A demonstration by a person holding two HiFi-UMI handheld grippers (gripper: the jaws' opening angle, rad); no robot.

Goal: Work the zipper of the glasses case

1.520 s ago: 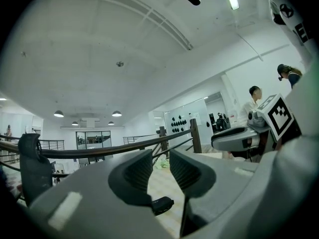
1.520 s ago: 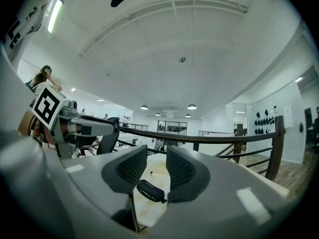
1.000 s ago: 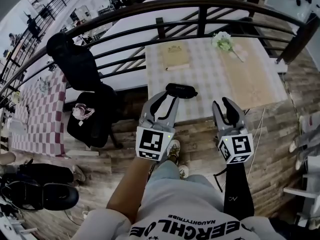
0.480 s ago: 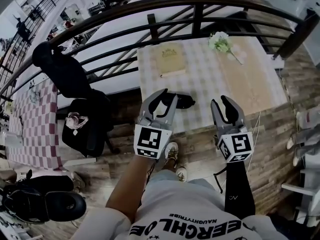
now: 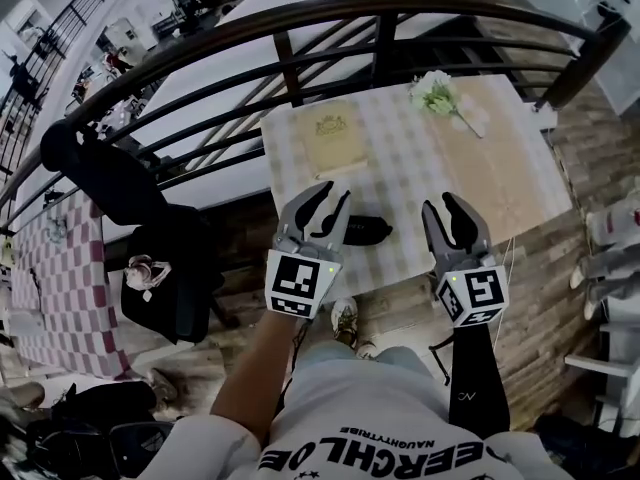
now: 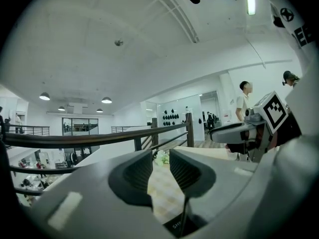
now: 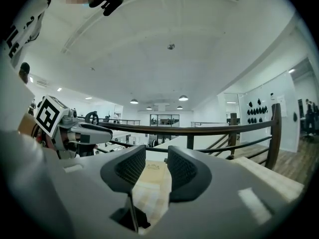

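The black glasses case (image 5: 364, 231) lies near the front edge of the checked table (image 5: 420, 163). My left gripper (image 5: 321, 201) hovers just left of the case, its jaws a little apart and empty, and its right jaw overlaps the case's left end. My right gripper (image 5: 447, 211) hangs over the table's front edge to the right of the case, open and holding nothing. The case is hidden in both gripper views. Between the left gripper's (image 6: 161, 171) jaws I see only checked cloth, and the same shows between the right gripper's (image 7: 156, 171) jaws.
A tan book (image 5: 335, 138) lies at the table's back left and a white flower bunch (image 5: 437, 90) at the back right. A dark curved railing (image 5: 300, 28) runs behind the table. A chair draped with a black jacket (image 5: 105, 183) stands to the left.
Both grippers have moved forward to the table's front edge. The left gripper's tips have come up beside the glasses case. Both jaw gaps look unchanged.
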